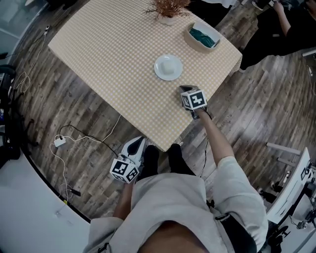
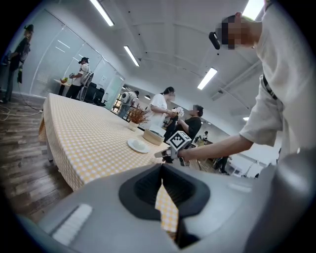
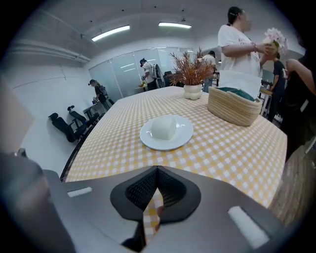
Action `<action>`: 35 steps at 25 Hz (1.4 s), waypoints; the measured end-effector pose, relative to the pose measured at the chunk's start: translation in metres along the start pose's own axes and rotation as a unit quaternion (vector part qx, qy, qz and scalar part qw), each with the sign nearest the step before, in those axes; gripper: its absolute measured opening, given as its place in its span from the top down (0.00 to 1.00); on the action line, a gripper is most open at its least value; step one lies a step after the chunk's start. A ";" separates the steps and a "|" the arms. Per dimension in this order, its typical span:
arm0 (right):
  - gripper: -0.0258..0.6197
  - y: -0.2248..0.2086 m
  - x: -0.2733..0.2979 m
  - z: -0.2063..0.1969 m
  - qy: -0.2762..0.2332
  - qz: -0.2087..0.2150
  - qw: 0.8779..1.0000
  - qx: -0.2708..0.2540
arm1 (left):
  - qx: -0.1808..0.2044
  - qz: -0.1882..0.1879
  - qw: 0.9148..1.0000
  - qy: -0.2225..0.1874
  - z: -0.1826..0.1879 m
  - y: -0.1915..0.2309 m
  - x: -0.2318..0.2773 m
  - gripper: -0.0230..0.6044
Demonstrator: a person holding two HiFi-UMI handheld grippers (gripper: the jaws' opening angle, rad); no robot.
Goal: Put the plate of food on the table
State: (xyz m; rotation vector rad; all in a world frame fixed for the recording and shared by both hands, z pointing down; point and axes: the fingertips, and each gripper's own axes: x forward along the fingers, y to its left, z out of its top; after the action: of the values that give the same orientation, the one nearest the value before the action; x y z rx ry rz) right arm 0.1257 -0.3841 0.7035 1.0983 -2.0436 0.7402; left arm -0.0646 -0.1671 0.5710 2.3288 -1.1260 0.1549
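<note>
A white plate (image 1: 168, 67) with a pale block of food (image 3: 163, 127) rests on the table's yellow checked cloth (image 1: 108, 49), near its right corner. My right gripper (image 1: 184, 90) hovers over the cloth just short of the plate; its jaws are shut with nothing between them, and the plate (image 3: 166, 132) lies straight ahead of them. My left gripper (image 1: 136, 144) hangs low beside my legs, off the table, shut and empty. From the left gripper view the plate (image 2: 138, 145) and the right gripper (image 2: 164, 154) show across the table edge.
A woven basket (image 1: 203, 37) holding something green and a vase of dried twigs (image 1: 168, 12) stand behind the plate. Cables and a plug (image 1: 59, 142) lie on the wooden floor at left. People (image 3: 242, 44) stand beyond the table's far end.
</note>
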 end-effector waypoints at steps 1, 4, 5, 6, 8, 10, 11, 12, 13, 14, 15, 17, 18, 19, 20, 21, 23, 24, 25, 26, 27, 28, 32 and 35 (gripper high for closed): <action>0.96 0.003 -0.009 -0.001 -0.010 -0.001 1.000 -0.006 | 0.003 -0.003 1.000 0.000 0.002 -0.004 0.003 0.95; 0.96 0.014 -0.040 -0.002 -0.046 0.001 0.999 -0.009 | 0.015 -0.016 1.000 -0.001 0.007 -0.018 0.012 0.95; 0.96 0.017 -0.050 -0.003 -0.059 0.002 0.998 -0.010 | 0.020 -0.020 1.000 -0.002 0.009 -0.023 0.015 0.95; 0.96 0.021 -0.061 -0.004 -0.070 0.001 0.997 -0.013 | 0.025 -0.025 0.999 -0.004 0.012 -0.028 0.018 0.95; 0.96 0.029 -0.084 -0.005 -0.093 0.000 0.996 -0.017 | 0.035 -0.032 0.999 -0.007 0.017 -0.039 0.021 0.95; 0.96 0.038 -0.107 -0.006 -0.116 -0.001 0.993 -0.019 | 0.048 -0.038 0.998 -0.012 0.024 -0.049 0.024 0.95; 0.96 0.042 -0.120 -0.007 -0.128 -0.005 0.992 -0.021 | 0.055 -0.040 0.998 -0.016 0.029 -0.053 0.025 0.95; 0.96 0.045 -0.133 -0.007 -0.140 -0.010 0.990 -0.024 | 0.062 -0.042 0.997 -0.020 0.033 -0.057 0.026 0.95; 0.96 0.049 -0.146 -0.008 -0.154 -0.017 0.988 -0.025 | 0.068 -0.043 0.996 -0.025 0.038 -0.062 0.026 0.95; 0.96 0.052 -0.159 -0.009 -0.168 -0.022 0.985 -0.024 | 0.072 -0.044 0.996 -0.030 0.043 -0.065 0.025 0.95; 0.96 0.056 -0.172 -0.010 -0.182 -0.026 0.983 -0.022 | 0.076 -0.045 0.995 -0.035 0.048 -0.070 0.023 0.95; 0.96 0.063 -0.196 -0.013 -0.207 -0.035 0.978 -0.021 | 0.085 -0.047 0.994 -0.046 0.057 -0.079 0.020 0.95; 0.96 0.065 -0.208 -0.015 -0.217 -0.041 0.975 -0.024 | 0.090 -0.047 0.993 -0.052 0.062 -0.085 0.018 0.95; 0.96 0.067 -0.220 -0.017 -0.228 -0.047 0.972 -0.028 | 0.096 -0.047 0.993 -0.057 0.067 -0.090 0.017 0.95; 0.96 0.069 -0.232 -0.018 -0.241 -0.051 0.969 -0.030 | 0.102 -0.047 0.992 -0.061 0.070 -0.095 0.015 0.95; 0.96 0.071 -0.245 -0.020 -0.254 -0.053 0.965 -0.030 | 0.108 -0.046 0.991 -0.064 0.073 -0.099 0.013 0.95; 0.96 0.078 -0.271 -0.026 -0.281 -0.052 0.958 -0.033 | 0.117 -0.043 0.990 -0.068 0.074 -0.107 0.008 0.95; 0.96 0.082 -0.283 -0.030 -0.290 -0.051 0.955 -0.040 | 0.119 -0.041 0.990 -0.070 0.073 -0.111 0.005 0.95; 0.96 0.086 -0.294 -0.034 -0.297 -0.052 0.952 -0.049 | 0.120 -0.038 0.989 -0.072 0.072 -0.115 0.003 0.95; 0.96 0.088 -0.303 -0.038 -0.301 -0.054 0.950 -0.057 | 0.121 -0.035 0.989 -0.075 0.070 -0.119 0.002 0.95; 0.96 0.091 -0.310 -0.042 -0.305 -0.053 0.949 -0.061 | 0.120 -0.032 0.989 -0.077 0.067 -0.123 0.001 0.95; 0.96 0.092 -0.316 -0.046 -0.307 -0.050 0.948 -0.063 | 0.118 -0.030 0.989 -0.079 0.065 -0.128 0.001 0.95; 0.96 0.099 -0.327 -0.061 -0.305 -0.032 0.949 -0.076 | 0.116 -0.033 0.989 -0.083 0.056 -0.153 0.006 0.95; 0.96 0.120 -0.336 -0.072 -0.308 -0.009 0.946 -0.100 | 0.118 -0.041 0.988 -0.086 0.051 -0.170 0.003 0.95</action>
State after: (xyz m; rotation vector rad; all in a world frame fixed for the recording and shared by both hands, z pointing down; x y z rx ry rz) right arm 0.1796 -0.1153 0.4637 1.3401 -2.5462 0.1679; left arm 0.0595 -0.1102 0.4570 2.6370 -1.1443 0.0607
